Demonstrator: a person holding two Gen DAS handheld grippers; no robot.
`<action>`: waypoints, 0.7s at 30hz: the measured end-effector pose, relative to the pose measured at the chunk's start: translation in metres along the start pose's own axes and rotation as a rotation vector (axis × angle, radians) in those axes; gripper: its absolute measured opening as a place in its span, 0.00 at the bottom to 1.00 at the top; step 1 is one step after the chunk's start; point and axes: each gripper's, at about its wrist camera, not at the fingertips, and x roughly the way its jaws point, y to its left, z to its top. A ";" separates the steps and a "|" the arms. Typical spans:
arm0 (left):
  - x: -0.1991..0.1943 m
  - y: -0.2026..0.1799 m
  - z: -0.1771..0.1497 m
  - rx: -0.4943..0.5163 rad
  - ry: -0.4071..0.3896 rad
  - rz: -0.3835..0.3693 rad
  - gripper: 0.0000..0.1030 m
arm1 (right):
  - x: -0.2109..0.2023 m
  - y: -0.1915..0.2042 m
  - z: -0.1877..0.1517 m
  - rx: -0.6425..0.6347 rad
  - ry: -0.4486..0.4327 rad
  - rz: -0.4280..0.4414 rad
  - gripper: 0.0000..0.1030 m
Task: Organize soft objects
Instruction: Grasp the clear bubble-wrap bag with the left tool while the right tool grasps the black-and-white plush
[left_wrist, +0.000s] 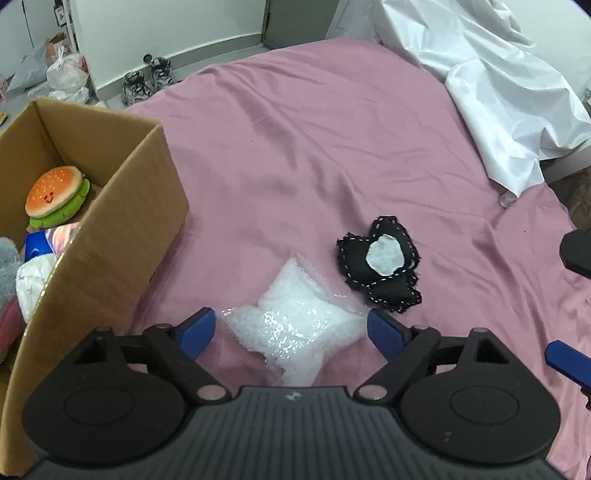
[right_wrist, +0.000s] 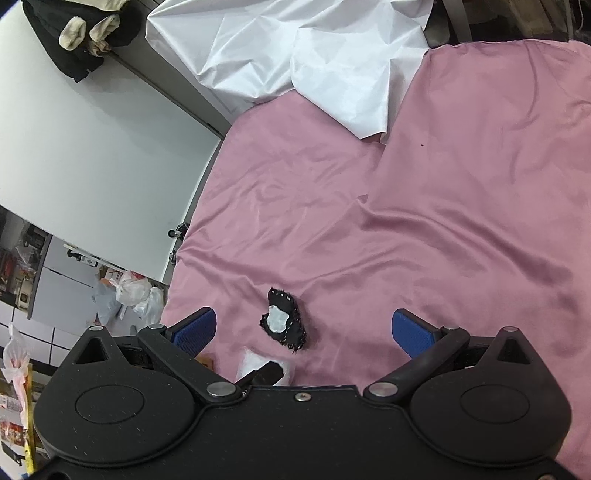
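Observation:
A clear bag of white beads (left_wrist: 295, 325) lies on the pink bedsheet (left_wrist: 314, 147), between the wide-open blue fingers of my left gripper (left_wrist: 291, 332). A black stitched felt toy with a white patch (left_wrist: 380, 266) lies just right of the bag. A cardboard box (left_wrist: 110, 229) at the left holds a plush hamburger (left_wrist: 55, 195) and other soft items. My right gripper (right_wrist: 310, 332) is open and empty, high above the bed; the black toy (right_wrist: 284, 325) and the white bag (right_wrist: 251, 362) show below it.
A crumpled white sheet (left_wrist: 498, 85) lies at the bed's far right; it also shows in the right wrist view (right_wrist: 314, 55). Shoes (left_wrist: 147, 79) and plastic bags (left_wrist: 68, 74) sit on the floor beyond the box. The right gripper shows at the left wrist view's right edge (left_wrist: 576, 254).

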 end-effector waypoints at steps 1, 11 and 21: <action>0.001 0.001 0.001 -0.007 0.001 -0.004 0.82 | 0.002 0.000 0.000 0.000 -0.001 -0.001 0.99; -0.004 0.002 0.018 -0.023 -0.015 -0.040 0.33 | 0.023 -0.001 0.003 0.015 0.011 -0.023 0.91; -0.013 0.017 0.034 -0.041 0.004 -0.060 0.31 | 0.057 0.005 -0.002 0.047 0.071 -0.041 0.83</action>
